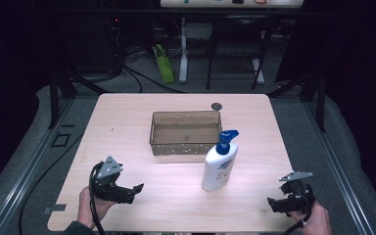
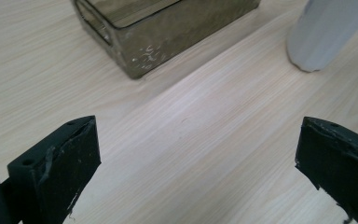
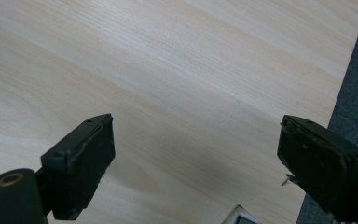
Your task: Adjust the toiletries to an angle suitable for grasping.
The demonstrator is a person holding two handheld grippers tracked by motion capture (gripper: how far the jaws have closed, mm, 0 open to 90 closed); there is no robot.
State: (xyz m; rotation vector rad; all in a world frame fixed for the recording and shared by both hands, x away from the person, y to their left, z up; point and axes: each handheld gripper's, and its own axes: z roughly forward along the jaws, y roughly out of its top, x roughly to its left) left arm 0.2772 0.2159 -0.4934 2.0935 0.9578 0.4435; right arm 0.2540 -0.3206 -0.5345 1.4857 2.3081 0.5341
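A white pump bottle (image 1: 219, 164) with a blue pump head stands upright near the middle of the light wood table (image 1: 127, 117), just in front of the right end of a smoky transparent bin (image 1: 185, 132). My left gripper (image 1: 129, 192) hovers low over the front left of the table, open and holding nothing. In the left gripper view the bin's corner (image 2: 144, 51) lies ahead and the bottle's base (image 2: 321, 37) stands at the upper right. My right gripper (image 1: 279, 203) is open over the front right corner, above bare wood (image 3: 177, 84).
A small dark round disc (image 1: 217, 105) lies behind the bin near the table's far edge. The table's right edge and grey floor (image 3: 354, 93) run close beside my right gripper. Table legs, cables and a green object (image 1: 163, 63) stand beyond the far edge.
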